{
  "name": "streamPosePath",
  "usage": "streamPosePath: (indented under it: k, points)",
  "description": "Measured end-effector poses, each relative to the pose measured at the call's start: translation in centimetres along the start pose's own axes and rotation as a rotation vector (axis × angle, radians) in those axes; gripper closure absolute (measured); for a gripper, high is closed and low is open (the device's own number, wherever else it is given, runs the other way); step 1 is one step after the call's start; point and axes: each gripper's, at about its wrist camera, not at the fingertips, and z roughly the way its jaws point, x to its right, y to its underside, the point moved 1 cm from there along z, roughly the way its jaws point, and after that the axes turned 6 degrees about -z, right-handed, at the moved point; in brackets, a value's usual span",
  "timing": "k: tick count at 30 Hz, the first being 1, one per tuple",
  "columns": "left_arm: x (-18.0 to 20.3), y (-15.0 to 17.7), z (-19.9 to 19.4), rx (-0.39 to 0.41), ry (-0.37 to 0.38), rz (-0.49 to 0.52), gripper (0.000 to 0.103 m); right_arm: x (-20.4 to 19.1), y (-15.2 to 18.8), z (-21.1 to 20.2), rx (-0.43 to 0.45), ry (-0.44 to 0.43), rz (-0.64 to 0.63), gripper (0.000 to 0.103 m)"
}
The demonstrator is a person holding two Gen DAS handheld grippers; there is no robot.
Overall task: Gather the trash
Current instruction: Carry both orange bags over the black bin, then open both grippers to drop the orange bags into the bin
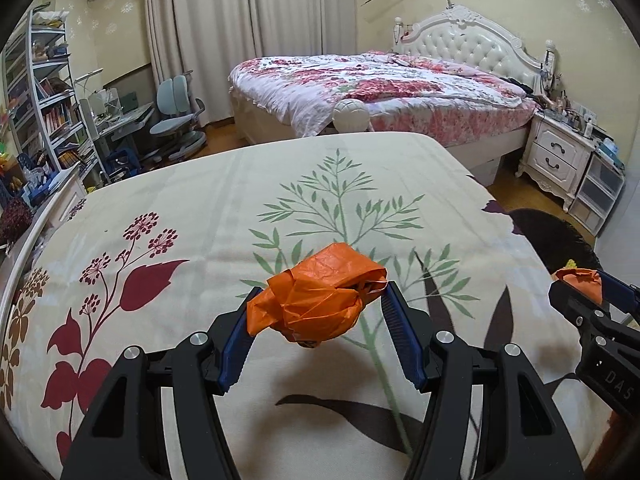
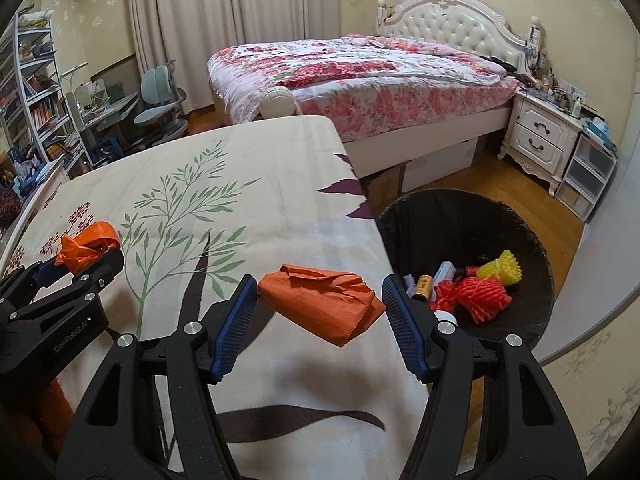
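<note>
orange crumpled wrapper sits clamped between the blue-padded jaws of the left gripper, lifted clear of the bed sheet, which shows its shadow at 6 o'clock below it. the sheet is cream, printed with green fern sprigs and dark red flowers. the right gripper likewise holds something: a flatter orange paper packet, pinched at both ends by its jaws and raised over the sheet near the bed's edge. from the right wrist view, a black-lined trash bin stands on the wooden floor at 3 o'clock of that packet, just beside the bed; inside lie red foam netting, yellow foam netting and a small brown bottle. the left gripper with its wrapper shows at 9 o'clock in that same view, and in the left wrist view the right gripper appears at 3 o'clock, well apart from the left one. farther off, at 12 o'clock, a second bed with a floral quilt and white tufted headboard stands by a white nightstand.
</note>
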Motion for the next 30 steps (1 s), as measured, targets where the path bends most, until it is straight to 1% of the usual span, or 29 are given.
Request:
streamPosePath:
  k: [6,9,12,16,21,24,30]
  points:
    - [3.4,-0.1,-0.9,0.029,0.065,0.044,0.042,3.4,0.5,-2.1,0.054,0.067,0.056,0.04]
    - [5.5,-0.5,-1.0,0.042,0.102,0.07,0.042,5.1,0.6,-2.7,0.075,0.11,0.072,0.04]
    - [7.5,-0.8,-1.1,0.056,0.133,0.094,0.042,6.6,0.7,-2.8,0.084,0.135,0.093,0.04]
    - [10.0,-1.4,-0.9,0.082,0.172,0.12,0.042,8.5,0.7,-2.4,0.095,0.164,0.116,0.04]
    - [13.2,-2.2,0.0,0.092,0.209,0.137,0.042,10.6,0.4,-1.5,0.099,0.195,0.135,0.04]
    - [14.8,-2.7,0.7,0.092,0.223,0.146,0.042,11.8,0.2,-0.8,0.101,0.206,0.153,0.04]
    - [17.6,-3.3,2.6,0.08,0.227,0.167,0.042,13.7,-0.2,0.6,0.093,0.225,0.186,0.04]
